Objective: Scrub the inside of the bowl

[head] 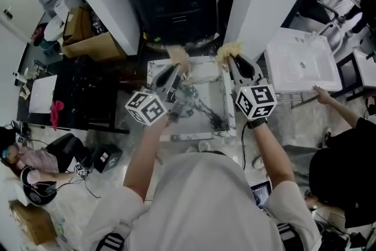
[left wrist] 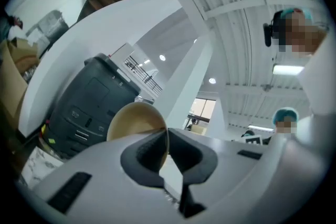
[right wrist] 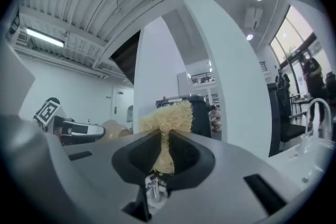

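Left gripper (left wrist: 167,147) is clamped tight on the rim of the tan round bowl (left wrist: 134,120), holding it up over the white marbled tabletop (head: 205,82). Right gripper (right wrist: 164,152) pinches a pale yellow stringy scrub pad (right wrist: 168,115), near the bowl but not touching it.

A white short-sleeved shirt (head: 205,203) is worn. The left gripper (head: 177,64) and right gripper (head: 230,60) are shaped in pale grey with black pads (left wrist: 144,152), each topped by a black-and-white marker cube (head: 147,107).
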`<state>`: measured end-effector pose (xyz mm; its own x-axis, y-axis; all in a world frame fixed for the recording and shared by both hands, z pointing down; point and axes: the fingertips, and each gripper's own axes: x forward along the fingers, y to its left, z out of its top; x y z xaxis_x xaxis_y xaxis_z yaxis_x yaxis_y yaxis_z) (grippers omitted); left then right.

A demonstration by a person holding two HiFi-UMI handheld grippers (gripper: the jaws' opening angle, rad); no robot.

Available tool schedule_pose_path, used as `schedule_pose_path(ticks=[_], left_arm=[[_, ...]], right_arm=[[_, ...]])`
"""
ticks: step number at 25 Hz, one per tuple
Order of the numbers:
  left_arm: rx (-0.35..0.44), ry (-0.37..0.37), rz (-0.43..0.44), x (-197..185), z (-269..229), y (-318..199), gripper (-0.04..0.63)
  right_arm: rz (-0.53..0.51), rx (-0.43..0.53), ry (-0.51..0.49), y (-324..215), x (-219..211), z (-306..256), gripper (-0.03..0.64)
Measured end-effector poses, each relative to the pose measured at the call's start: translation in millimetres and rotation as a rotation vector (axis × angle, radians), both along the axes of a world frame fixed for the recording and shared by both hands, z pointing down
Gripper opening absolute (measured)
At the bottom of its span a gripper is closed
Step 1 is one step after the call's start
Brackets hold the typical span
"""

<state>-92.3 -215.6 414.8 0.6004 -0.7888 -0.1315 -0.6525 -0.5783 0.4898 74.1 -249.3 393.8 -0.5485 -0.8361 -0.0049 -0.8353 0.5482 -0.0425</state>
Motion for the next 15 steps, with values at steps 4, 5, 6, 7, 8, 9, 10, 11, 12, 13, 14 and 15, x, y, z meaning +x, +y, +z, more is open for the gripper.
schedule_pose_path(ticks=[4,5,6,7,8,9,10,11,12,13,14,15], left_arm=[[0.046,-0.123,-0.116,-23.1,-4.3,-21.4,0.021],[0.057,-0.162,-0.141,-27.3,-4.7,-24.8,0.021],[0.068,-0.205,-0.164,-30.9,-4.6,-27.5,0.02],[0.08,-0.248,-0.186,-34.1,-4.4,-29.6,0.021],[0.092,-0.289,-0.207,-36.7,-4.2,-31.2,0.02],[0.104,-0.326,-0.226,-38.4,-4.2,-32.3,0.021],[0.117,-0.362,-0.241,-39.2,-4.6,-32.8,0.02],[0.133,-0.397,-0.254,-39.1,-5.3,-32.9,0.021],[0.15,-0.433,-0.269,-38.5,-6.3,-32.8,0.021],[0.168,-0.471,-0.286,-37.6,-7.6,-32.7,0.021],[0.186,-0.509,-0.301,-36.1,-8.9,-32.7,0.02],[0.201,-0.539,-0.313,-34.4,-10.2,-32.7,0.02]], right_arm=[[0.068,0.071,-0.023,-4.4,-4.8,-8.5,0.054],[0.08,0.078,-0.023,-5.6,-6.8,-8.4,0.054],[0.089,0.083,-0.023,-7.0,-9.0,-7.8,0.054],[0.097,0.086,-0.022,-8.3,-11.3,-6.9,0.054],[0.105,0.09,-0.022,-9.6,-13.4,-6.2,0.054],[0.113,0.092,-0.023,-10.8,-15.4,-5.8,0.055],[0.121,0.094,-0.025,-11.8,-17.6,-5.8,0.055],[0.129,0.097,-0.027,-12.4,-19.8,-6.1,0.055],[0.137,0.102,-0.028,-12.8,-22.1,-6.7,0.057],[0.144,0.107,-0.028,-13.1,-24.3,-7.4,0.057],[0.15,0.112,-0.027,-13.3,-26.3,-8.0,0.057],[0.155,0.115,-0.026,-13.5,-28.1,-8.4,0.057]])
